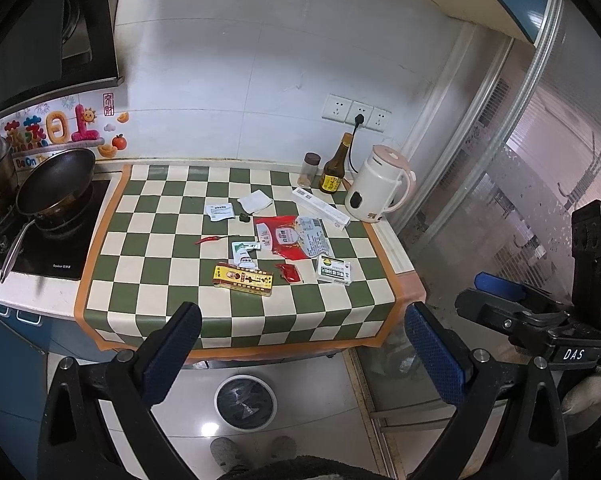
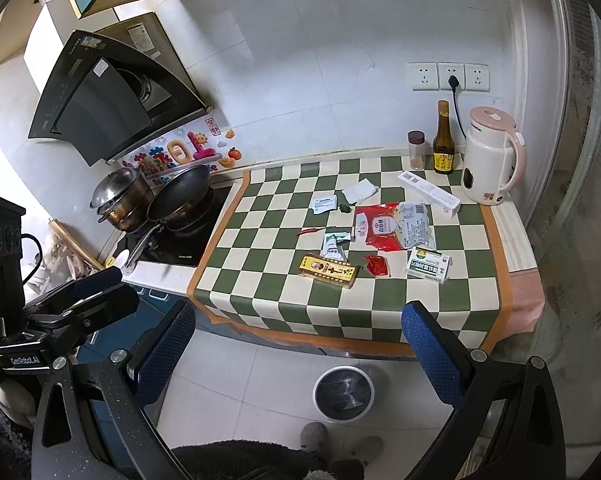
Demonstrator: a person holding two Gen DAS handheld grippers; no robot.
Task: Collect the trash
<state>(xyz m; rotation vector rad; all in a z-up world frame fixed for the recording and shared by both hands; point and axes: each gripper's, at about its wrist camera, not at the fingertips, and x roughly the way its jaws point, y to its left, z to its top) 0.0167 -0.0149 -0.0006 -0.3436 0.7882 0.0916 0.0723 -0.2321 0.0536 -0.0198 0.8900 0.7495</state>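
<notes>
Trash lies scattered on the green-and-cream checked cloth (image 1: 172, 288): a yellow box (image 1: 243, 276), a red sachet (image 1: 288, 271), a green-white medicine box (image 1: 333, 269), a big red-and-clear wrapper (image 1: 292, 236), small white sachets (image 1: 219, 212), a red chilli (image 1: 210, 239), a folded tissue (image 1: 254, 201) and a long white box (image 1: 320, 207). A round bin (image 1: 245, 402) with a black liner stands on the floor in front of the counter; it also shows in the right wrist view (image 2: 343, 393). My left gripper (image 1: 302, 354) is open and empty, short of the counter edge. My right gripper (image 2: 300, 354) is open and empty too.
A white-pink kettle (image 1: 378, 184), a brown bottle (image 1: 334, 166) and a spice jar (image 1: 310, 169) stand at the back right. A wok (image 1: 56, 184) and a pot (image 2: 118, 196) sit on the hob at left. A sliding glass door (image 1: 540, 184) is on the right.
</notes>
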